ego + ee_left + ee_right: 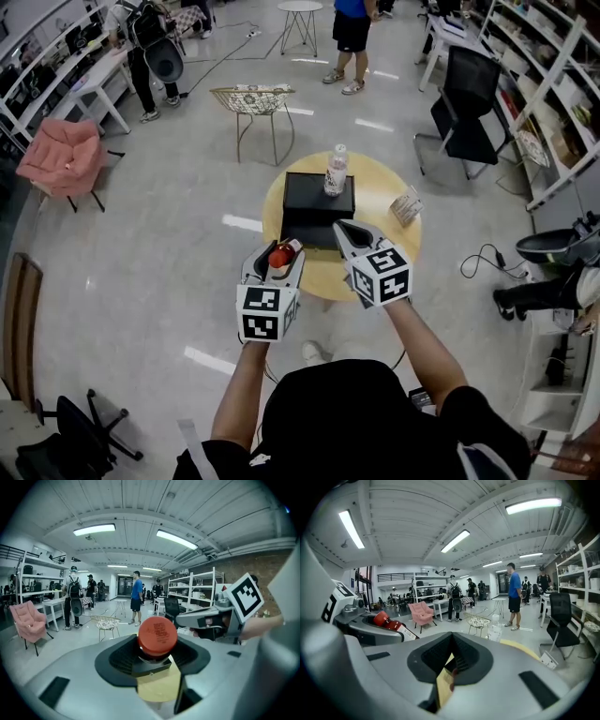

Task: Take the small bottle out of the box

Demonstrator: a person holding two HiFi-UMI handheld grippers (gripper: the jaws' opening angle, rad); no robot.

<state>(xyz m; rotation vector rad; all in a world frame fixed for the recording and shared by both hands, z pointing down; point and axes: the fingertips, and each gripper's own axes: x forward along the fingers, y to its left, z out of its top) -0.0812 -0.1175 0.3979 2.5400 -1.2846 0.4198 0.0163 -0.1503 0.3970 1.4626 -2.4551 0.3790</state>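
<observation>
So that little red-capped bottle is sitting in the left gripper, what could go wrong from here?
1. The left gripper pinches the small bottle just under its red cap, and the bottle lies tilted. It might swivel or slip, and near the edge of the round table it could fall to the floor.
2. A water bottle stands upright at the black box. The right gripper is close by, so a careless swing could topple it.

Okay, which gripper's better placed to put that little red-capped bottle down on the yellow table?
Left. The left gripper is shut on the small bottle, clear of the black box. The right gripper is shut with nothing between its jaws, so it would need a handover first.
</observation>
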